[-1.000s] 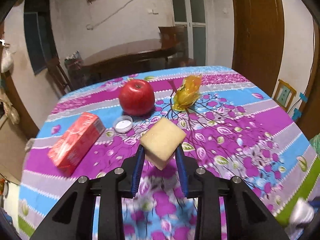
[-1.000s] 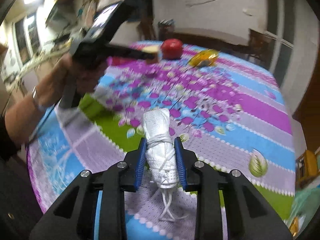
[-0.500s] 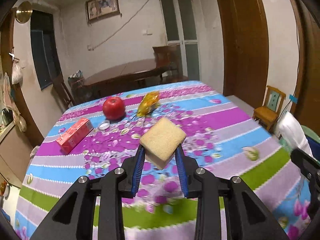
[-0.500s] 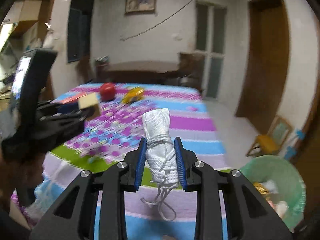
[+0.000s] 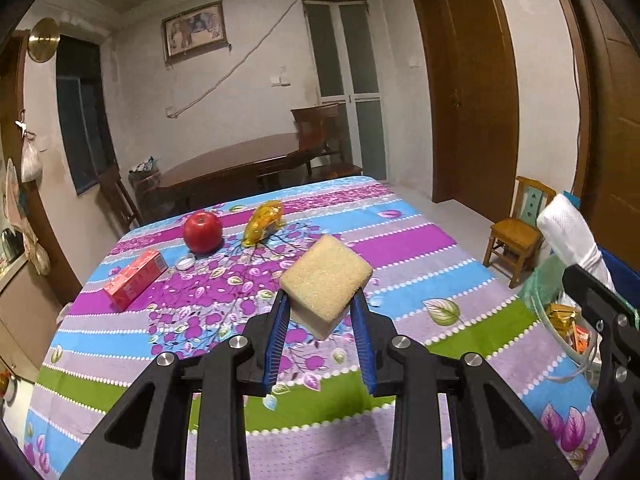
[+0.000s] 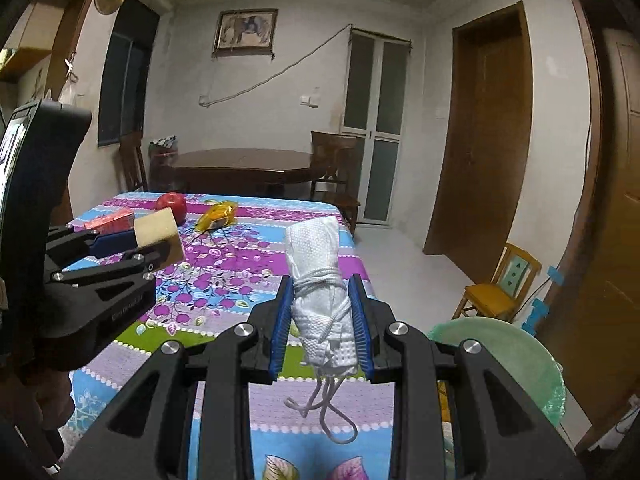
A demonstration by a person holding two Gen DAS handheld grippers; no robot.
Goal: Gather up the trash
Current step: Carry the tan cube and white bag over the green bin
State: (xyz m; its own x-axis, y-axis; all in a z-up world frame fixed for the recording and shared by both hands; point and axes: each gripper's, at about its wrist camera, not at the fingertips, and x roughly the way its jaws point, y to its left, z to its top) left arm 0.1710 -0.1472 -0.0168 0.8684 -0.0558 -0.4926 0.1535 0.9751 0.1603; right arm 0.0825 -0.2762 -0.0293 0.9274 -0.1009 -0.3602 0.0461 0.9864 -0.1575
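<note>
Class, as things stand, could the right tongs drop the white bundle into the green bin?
Probably yes. The right tongs grip the white bundle clear of the table, and the green bin sits open just beside them, with nothing visible between.

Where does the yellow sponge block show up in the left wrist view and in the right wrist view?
Left wrist: the sponge block sits centre frame, clamped by the left gripper.
Right wrist: the sponge block appears at left, mid-height, held over the table.
Shared landmark: the red apple on the floral tablecloth, beyond the sponge.

Whitewashed walls, brown door.
</note>
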